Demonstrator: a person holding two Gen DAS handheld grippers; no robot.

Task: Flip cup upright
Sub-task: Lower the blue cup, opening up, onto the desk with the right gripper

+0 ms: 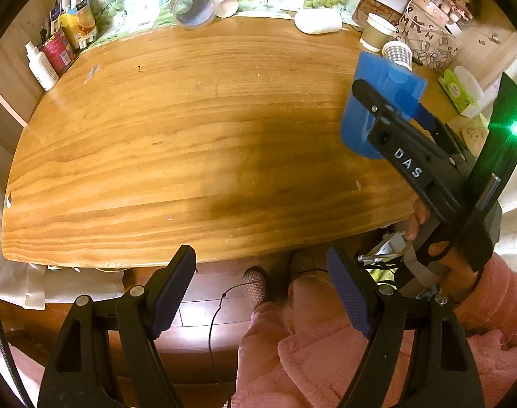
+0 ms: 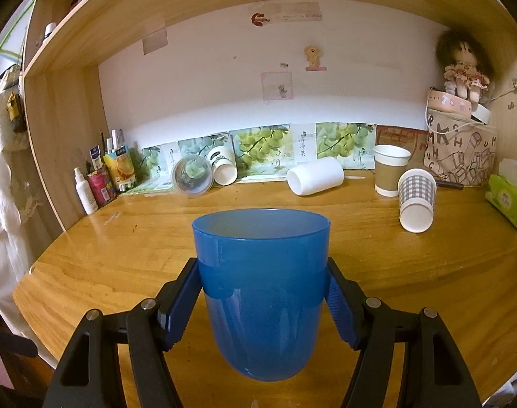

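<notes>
My right gripper (image 2: pixel 262 292) is shut on a blue plastic cup (image 2: pixel 260 292). The cup is upright, its open rim up, held above the wooden table (image 2: pixel 122 265). Both padded fingers press its sides. In the left wrist view the same blue cup (image 1: pixel 370 102) shows at the right, held in the right gripper (image 1: pixel 391 108) above the table's right part. My left gripper (image 1: pixel 262 292) is open and empty, back from the table's front edge, over the floor and a pink-robed lap.
Along the back wall lie a clear cup (image 2: pixel 192 176), a white printed cup (image 2: pixel 224 165) and a white cup (image 2: pixel 314 175) on their sides. A brown-sleeved paper cup (image 2: pixel 391 170) stands upright; a checked cup (image 2: pixel 415 199) stands inverted. Bottles (image 2: pixel 102 176) left, tissue pack (image 2: pixel 508 195) right.
</notes>
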